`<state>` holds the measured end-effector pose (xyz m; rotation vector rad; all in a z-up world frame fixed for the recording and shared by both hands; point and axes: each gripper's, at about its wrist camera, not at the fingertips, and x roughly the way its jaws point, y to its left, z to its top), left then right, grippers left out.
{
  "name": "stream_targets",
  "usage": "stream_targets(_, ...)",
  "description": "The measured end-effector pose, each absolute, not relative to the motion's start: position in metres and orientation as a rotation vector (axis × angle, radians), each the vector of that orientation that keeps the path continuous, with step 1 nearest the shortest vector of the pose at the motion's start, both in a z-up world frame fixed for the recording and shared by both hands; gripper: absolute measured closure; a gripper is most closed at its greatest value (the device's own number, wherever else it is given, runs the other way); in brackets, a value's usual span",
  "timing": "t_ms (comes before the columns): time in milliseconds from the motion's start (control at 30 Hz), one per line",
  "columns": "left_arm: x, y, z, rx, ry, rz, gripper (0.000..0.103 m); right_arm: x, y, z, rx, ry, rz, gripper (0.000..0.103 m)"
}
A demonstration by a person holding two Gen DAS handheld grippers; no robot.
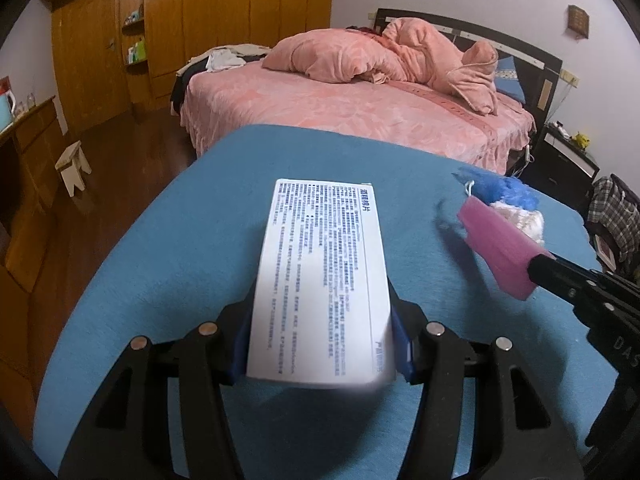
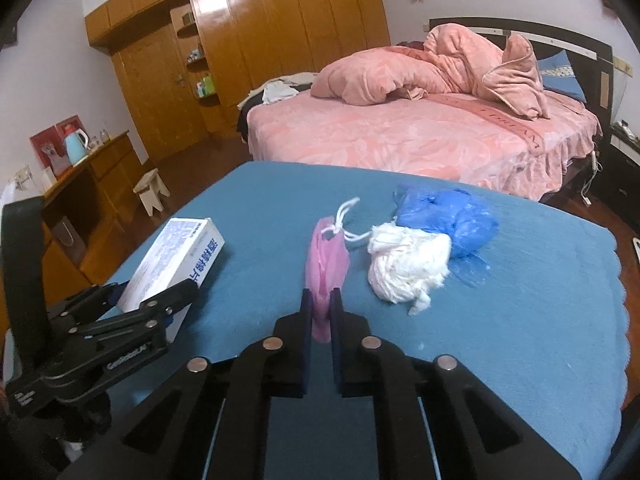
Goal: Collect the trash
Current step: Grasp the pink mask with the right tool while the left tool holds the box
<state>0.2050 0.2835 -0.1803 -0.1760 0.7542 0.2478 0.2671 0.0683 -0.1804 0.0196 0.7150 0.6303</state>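
Note:
A white box (image 1: 324, 280) printed with blue text sits between the jaws of my left gripper (image 1: 322, 348), which is shut on its sides just above the blue tablecloth (image 1: 160, 248). The right wrist view shows that box (image 2: 176, 256) and the left gripper (image 2: 160, 300) at the left. My right gripper (image 2: 321, 312) is shut on a pink face mask (image 2: 326, 264) with white ear loops; the mask (image 1: 500, 248) also appears at the right of the left wrist view. A white tissue wad (image 2: 408, 268) and crumpled blue plastic (image 2: 448, 216) lie on the cloth (image 2: 520, 340) just right of the mask.
Beyond the table stands a bed (image 2: 400, 140) with pink bedding. A wooden wardrobe (image 2: 280, 40) fills the back wall. A small stool (image 2: 152, 192) stands on the floor at the left, near a sideboard (image 2: 104, 168) holding a kettle. A dark nightstand (image 1: 568, 160) is at the right.

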Motion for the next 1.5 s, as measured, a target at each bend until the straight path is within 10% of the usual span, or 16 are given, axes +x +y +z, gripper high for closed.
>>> stream_targets(233,0.2,0.27,-0.18,-0.171,0.772,0.223,0.049,0.26,0.048,-0.182,0.034,0.74,0.609,0.094)
stream_targets(467,0.201,0.267,-0.189,-0.169,0.804,0.219,0.049,0.272,0.053,-0.195,0.005,0.795,0.59,0.072)
stream_targets(800,0.2,0.272,-0.192,-0.193,0.808,0.219,0.049,0.278,0.062,-0.201,-0.019,0.804,0.614,0.093)
stream_targets(1500,0.164,0.22,-0.125,-0.16,0.685,0.158,0.049,0.233,0.004,-0.128,0.077,0.652,0.601,0.093)
